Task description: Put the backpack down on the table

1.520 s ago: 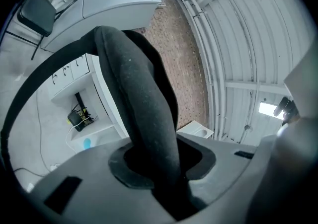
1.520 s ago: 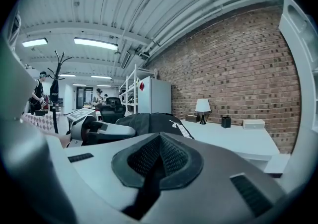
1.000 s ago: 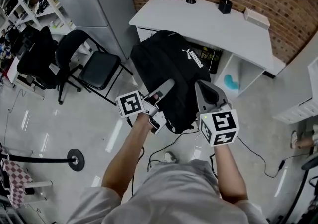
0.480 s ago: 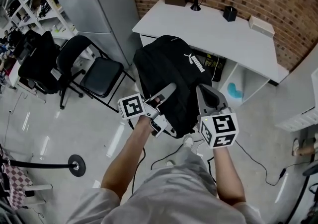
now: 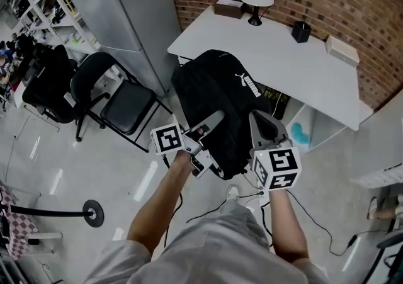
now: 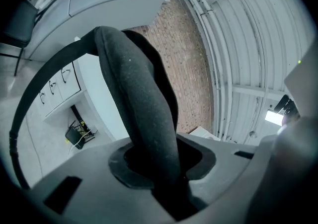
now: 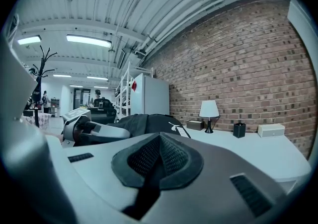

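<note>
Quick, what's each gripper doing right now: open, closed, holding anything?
Left gripper: closed on the black shoulder strap of the backpack.
Right gripper: closed, jaws together, nothing visible between them.

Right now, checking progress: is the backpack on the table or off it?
Off: the backpack hangs by its strap from the left gripper.

Bright, even light from long white ceiling tubes above my right gripper. Glare streaks on the glossy pale floor left of my left gripper. Gripper views bend and darken at corners; I see the close black padded strap softly blurred.
</note>
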A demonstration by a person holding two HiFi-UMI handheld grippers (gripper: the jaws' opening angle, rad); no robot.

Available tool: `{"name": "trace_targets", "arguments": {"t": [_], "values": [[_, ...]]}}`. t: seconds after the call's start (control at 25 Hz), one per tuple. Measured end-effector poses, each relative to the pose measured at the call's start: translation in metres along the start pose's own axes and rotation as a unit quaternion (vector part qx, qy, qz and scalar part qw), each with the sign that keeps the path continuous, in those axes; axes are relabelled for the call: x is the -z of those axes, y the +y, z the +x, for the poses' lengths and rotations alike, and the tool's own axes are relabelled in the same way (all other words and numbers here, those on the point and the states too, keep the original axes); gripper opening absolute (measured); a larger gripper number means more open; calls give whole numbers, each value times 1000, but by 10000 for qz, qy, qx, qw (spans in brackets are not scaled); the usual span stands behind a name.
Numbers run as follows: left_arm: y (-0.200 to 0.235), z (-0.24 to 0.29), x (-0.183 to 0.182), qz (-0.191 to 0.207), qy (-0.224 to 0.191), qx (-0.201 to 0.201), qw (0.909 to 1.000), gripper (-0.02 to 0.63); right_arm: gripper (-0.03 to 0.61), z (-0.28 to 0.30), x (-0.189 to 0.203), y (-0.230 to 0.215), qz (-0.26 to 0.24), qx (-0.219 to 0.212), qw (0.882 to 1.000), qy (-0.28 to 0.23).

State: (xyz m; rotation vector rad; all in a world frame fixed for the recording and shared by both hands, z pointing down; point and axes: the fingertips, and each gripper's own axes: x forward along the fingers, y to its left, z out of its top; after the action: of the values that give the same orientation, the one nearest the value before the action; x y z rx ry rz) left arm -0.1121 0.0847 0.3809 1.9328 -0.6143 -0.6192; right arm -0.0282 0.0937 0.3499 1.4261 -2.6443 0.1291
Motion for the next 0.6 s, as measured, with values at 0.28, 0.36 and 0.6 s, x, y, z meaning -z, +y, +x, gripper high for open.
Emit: {"name": "trace_targets", "arguments": {"t": [0.28, 0.36, 0.6], "values": [[17, 56, -23, 12, -46, -22, 10000, 115, 0, 40, -4, -52, 64, -132, 9999, 16], [23, 69, -27, 101, -18, -88, 9999, 115, 0, 48, -5, -67, 72, -149, 9999, 12], [28, 108, -40, 110, -6, -38, 9999, 115, 0, 63, -13, -99, 31, -203, 9998, -40]]}}
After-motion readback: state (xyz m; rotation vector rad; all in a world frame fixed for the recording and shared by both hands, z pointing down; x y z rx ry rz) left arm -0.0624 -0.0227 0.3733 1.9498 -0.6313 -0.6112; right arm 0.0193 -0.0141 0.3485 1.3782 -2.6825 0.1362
